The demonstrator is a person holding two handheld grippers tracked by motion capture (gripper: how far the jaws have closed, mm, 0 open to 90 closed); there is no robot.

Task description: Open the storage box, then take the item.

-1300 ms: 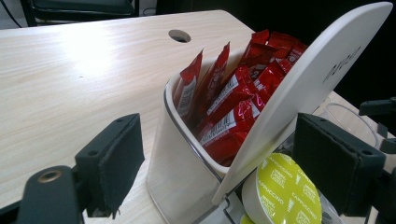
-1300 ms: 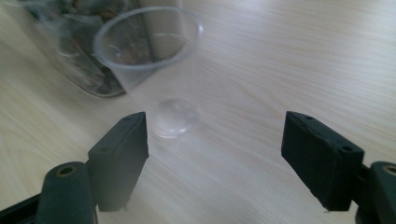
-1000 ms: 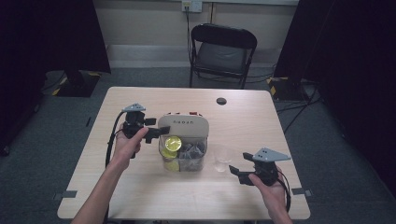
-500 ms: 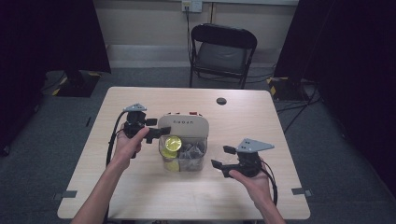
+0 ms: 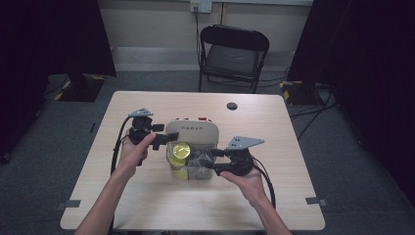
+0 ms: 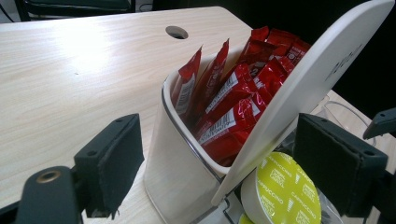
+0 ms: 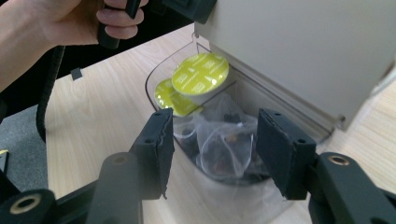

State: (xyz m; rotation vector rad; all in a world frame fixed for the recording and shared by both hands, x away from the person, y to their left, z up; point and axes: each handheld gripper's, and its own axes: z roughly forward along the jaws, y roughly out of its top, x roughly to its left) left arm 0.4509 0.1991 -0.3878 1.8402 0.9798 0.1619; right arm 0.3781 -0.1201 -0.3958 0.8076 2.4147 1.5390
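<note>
R. gripper [image 5: 211, 159], nearest the person, is hovering at the clear organiser's [image 5: 192, 172] right rim, jaws half open and just closing, gripping nothing; mesh tea bags [image 7: 219, 142] are lying beyond the jaws. Yellow capsules [image 7: 200, 73] are sitting beside them. L. gripper [image 5: 169, 139] jaws are straddling the raised white lid [image 6: 299, 88], apparently clamping it. Red sachets [image 6: 233, 100] are standing in the rear compartment on the table [image 5: 147, 200].

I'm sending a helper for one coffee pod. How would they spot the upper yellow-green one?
On the wooden table stands a clear box with its cream lid raised. At its left end two capsules lie stacked; take the upper capsule, printed CAPPUCCINO, beside the clear tea bags.
</note>
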